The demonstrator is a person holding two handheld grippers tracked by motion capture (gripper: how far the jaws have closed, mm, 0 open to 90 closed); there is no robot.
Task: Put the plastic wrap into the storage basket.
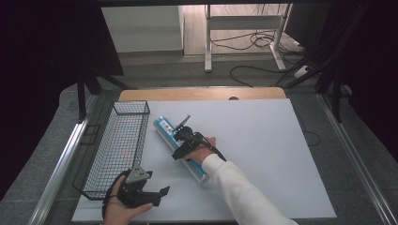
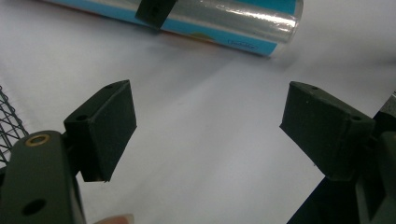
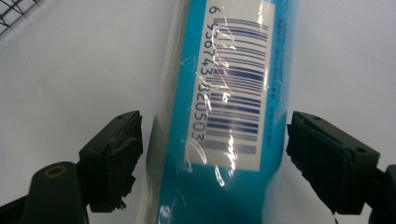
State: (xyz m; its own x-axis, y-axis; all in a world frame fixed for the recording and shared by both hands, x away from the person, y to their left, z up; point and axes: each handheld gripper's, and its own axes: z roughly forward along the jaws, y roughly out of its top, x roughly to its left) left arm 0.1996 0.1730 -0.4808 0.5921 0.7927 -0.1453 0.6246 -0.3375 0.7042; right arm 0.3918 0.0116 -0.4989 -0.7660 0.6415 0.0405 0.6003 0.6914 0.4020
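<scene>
R gripper (image 3: 212, 154) straddles the blue tube (image 1: 180, 149) w/ pads not yet pressing, lined up for a grab; L gripper (image 2: 208, 130) rests released on counter (image 1: 263, 154) nr wire basket (image 1: 117, 145).

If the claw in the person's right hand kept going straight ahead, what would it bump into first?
Probably the long blue plastic-wrapped tube lying on the white table: it sits right between the right claw's open jaws, not yet gripped.

Left edge: the wire basket (image 1: 117, 150) stands along the white table top (image 1: 263, 154) and blocks my sideways passage there.
Centre: the blue tube (image 1: 180, 149) lies diagonally just beside the basket, leaving a narrow lane between them.
Right half: bare surface, free passage for my grippers.
</scene>
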